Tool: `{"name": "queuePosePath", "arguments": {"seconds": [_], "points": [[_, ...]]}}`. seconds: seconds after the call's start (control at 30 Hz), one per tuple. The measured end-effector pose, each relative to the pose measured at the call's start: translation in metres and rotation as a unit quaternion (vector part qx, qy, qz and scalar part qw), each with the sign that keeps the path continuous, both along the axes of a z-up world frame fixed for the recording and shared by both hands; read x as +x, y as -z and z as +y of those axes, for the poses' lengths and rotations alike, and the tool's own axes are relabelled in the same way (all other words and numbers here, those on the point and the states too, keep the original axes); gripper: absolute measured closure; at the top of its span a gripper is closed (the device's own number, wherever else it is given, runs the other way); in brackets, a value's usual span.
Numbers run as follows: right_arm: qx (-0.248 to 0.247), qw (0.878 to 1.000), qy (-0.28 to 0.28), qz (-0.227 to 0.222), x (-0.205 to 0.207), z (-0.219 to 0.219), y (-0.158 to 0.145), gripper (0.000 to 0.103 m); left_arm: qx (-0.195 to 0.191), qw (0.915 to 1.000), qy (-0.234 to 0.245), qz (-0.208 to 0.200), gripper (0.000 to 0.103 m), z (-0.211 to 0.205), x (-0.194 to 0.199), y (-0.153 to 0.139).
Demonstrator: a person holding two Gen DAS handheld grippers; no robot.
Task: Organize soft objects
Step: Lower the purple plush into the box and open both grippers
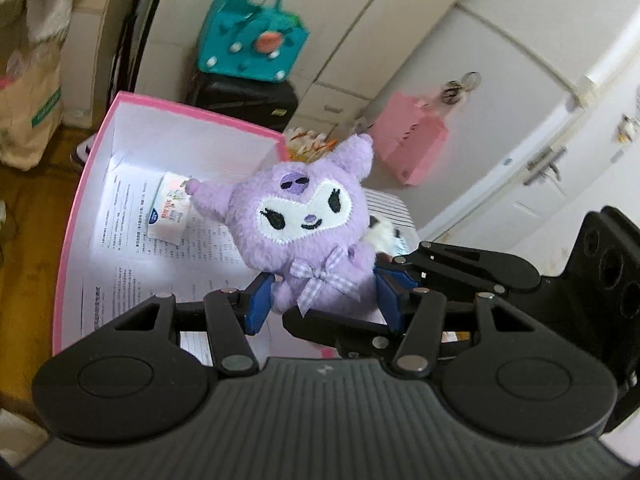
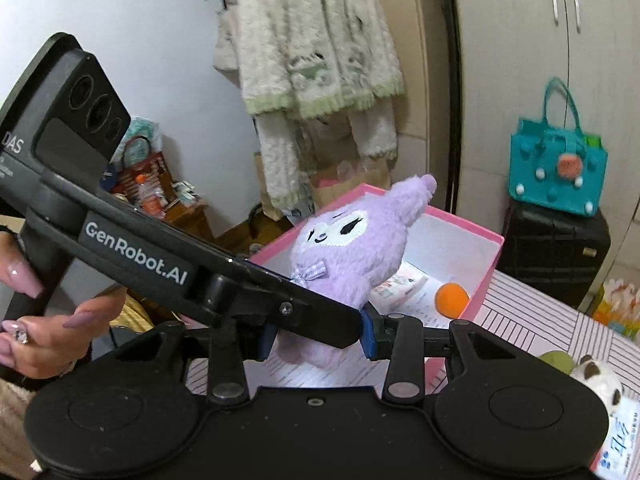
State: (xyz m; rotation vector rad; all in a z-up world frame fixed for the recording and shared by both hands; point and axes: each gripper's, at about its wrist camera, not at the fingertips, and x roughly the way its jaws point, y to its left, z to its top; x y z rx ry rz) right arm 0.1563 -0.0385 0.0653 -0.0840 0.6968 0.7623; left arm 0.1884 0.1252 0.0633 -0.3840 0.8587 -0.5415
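Pinched at its soft lower body by both left gripper (image 1: 324, 300) and right gripper (image 2: 318, 338): light purple plush (image 1: 308, 224), squashy, best held low, just above pink box (image 1: 92, 160) ahead.

This is a lived-in room of a home, likely a bedroom. A fluffy cream and green robe (image 2: 316, 60) hangs on the wall, pale wardrobe doors (image 1: 472, 92) with metal handles fill one side, and a teal tote bag (image 1: 252, 36) sits on a black suitcase (image 1: 248, 100). A pink gift bag (image 1: 408, 140) hangs from a door, and the floor (image 1: 24, 220) is wood.
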Motion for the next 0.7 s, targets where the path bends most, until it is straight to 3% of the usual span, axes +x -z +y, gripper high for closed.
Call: {"name": "queuePosePath", "arguments": {"seconds": [0.13, 0.33, 0.47, 0.7], "points": [[0.001, 0.999, 0.027, 0.035, 0.038, 0.005, 0.020, 0.058, -0.009, 0.9986, -0.018, 0.049, 0.050, 0.003, 0.045, 0.019], [-0.036, 0.996, 0.055, 0.061, 0.071, 0.020, 0.051, 0.058, -0.033, 0.9901, -0.042, 0.130, 0.050, 0.008, 0.098, 0.061], [-0.073, 0.994, 0.050, 0.062, 0.074, 0.035, 0.061, 0.058, -0.050, 0.9831, -0.048, 0.169, 0.050, 0.014, 0.113, 0.085], [-0.114, 0.991, 0.060, 0.040, 0.070, 0.050, 0.065, 0.058, -0.062, 0.9771, -0.055, 0.196, 0.050, 0.022, 0.119, 0.099]]}}
